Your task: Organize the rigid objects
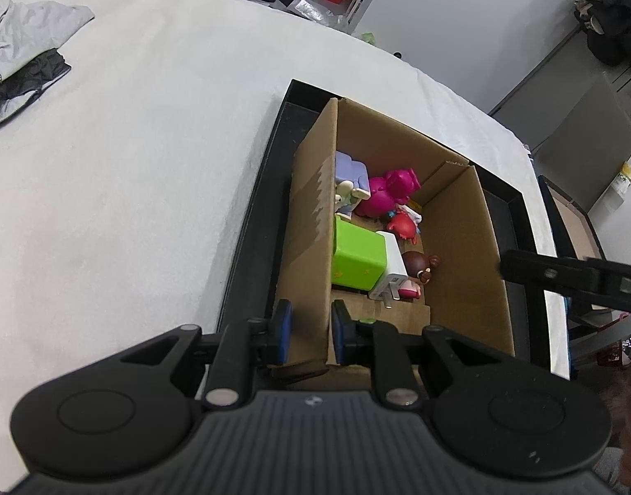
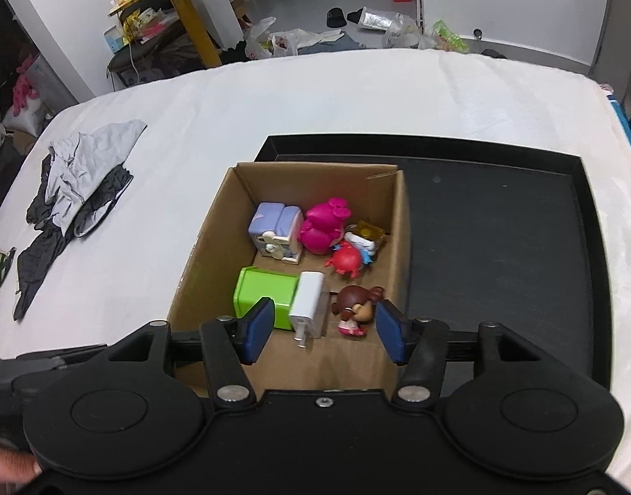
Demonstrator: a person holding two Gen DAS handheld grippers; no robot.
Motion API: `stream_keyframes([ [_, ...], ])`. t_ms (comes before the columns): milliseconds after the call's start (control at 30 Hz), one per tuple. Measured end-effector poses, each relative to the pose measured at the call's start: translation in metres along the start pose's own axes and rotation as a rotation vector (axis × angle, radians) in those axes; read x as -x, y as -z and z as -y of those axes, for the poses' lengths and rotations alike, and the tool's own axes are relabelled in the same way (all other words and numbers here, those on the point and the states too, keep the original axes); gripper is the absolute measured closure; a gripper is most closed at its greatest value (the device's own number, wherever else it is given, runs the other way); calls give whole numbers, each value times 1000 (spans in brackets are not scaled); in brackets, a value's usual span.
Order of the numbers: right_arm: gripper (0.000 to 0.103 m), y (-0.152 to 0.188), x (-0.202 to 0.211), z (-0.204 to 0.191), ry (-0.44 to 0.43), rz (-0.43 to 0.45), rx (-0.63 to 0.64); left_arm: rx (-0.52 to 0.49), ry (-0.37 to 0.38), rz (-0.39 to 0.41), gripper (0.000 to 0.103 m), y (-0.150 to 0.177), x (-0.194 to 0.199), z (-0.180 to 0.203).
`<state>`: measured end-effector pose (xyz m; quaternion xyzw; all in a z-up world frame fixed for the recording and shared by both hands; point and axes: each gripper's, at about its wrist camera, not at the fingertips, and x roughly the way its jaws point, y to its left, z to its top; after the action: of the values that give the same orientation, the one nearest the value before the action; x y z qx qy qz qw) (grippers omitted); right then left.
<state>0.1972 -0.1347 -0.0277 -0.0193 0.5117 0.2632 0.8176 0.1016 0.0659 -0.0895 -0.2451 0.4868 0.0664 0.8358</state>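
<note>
An open cardboard box (image 1: 460,247) (image 2: 208,247) stands in a black tray (image 1: 253,227) (image 2: 501,247). Inside lie a green block (image 2: 266,295), a white charger (image 2: 309,303), a brown-haired doll (image 2: 356,307), a red crab (image 2: 346,262), a pink figure (image 2: 323,225) and a lilac toy (image 2: 274,227). My left gripper (image 1: 311,330) is shut on the box's near left wall, one pad on each side. My right gripper (image 2: 330,330) hovers open above the box's near end, with nothing between its pads. Its finger (image 1: 563,276) shows at the right of the left wrist view.
A white cloth covers the table (image 2: 356,95). A heap of grey and black clothing (image 1: 18,41) (image 2: 76,181) lies at the left. A second box (image 1: 575,227) sits beyond the table's right edge. A hand (image 2: 6,470) is at the bottom left.
</note>
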Motion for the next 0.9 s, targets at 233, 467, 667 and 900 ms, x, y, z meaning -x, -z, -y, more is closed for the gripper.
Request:
stream_keyframes([
  [233, 35, 5, 24, 24, 13, 41, -24, -9, -25, -10, 84, 0, 0, 6],
  [467, 23, 11, 38, 49, 10, 62, -80, -18, -49, -39, 83, -3, 8, 13],
  [667, 4, 17, 44, 64, 11, 53, -125, -66, -81, -60, 72, -2, 20, 30],
  [900, 1, 23, 58, 73, 5, 57, -139, -102, -77, -56, 51, -3, 38, 48],
])
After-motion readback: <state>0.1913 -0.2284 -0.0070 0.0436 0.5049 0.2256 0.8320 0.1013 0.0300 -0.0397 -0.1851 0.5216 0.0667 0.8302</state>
